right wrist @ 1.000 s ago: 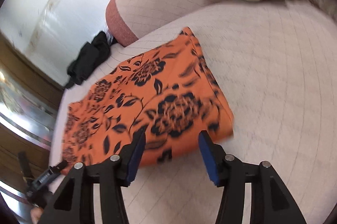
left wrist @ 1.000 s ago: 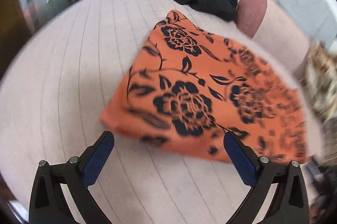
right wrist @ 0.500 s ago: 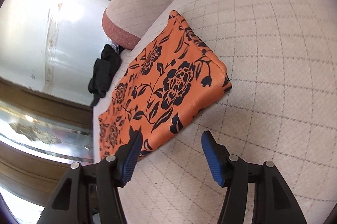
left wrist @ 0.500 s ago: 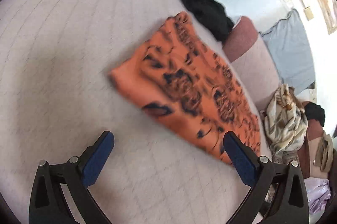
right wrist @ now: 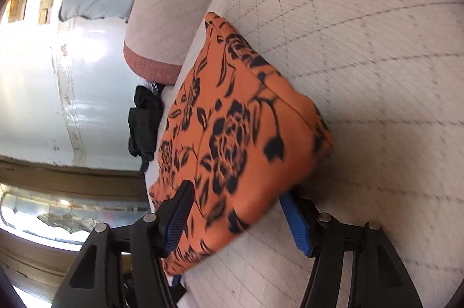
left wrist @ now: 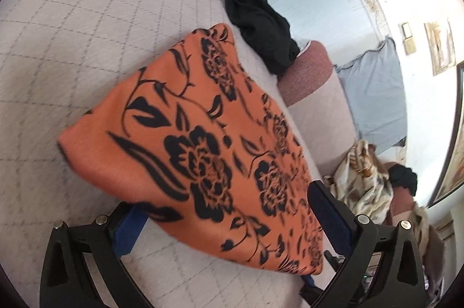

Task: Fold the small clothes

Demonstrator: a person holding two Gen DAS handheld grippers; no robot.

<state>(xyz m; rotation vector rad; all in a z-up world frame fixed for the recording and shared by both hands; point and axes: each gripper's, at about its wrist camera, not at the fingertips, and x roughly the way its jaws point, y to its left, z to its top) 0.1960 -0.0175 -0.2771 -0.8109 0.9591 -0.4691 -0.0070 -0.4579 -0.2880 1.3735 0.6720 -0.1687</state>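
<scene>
Both my tongs, left gripper (left wrist: 229, 216) and right gripper (right wrist: 237, 216), gaped around the folded orange floral cloth (left wrist: 203, 139) on the quilted sofa (left wrist: 87, 32), unclamped; black garment (left wrist: 249, 15) lay behind it.

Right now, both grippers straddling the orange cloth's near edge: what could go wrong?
1. The orange floral cloth is already folded into layers; the left gripper or right gripper, both open, may pinch only the top layer and unfold it.
2. The lower fingers sit against the quilted cushion and could snag its cover too.
</scene>
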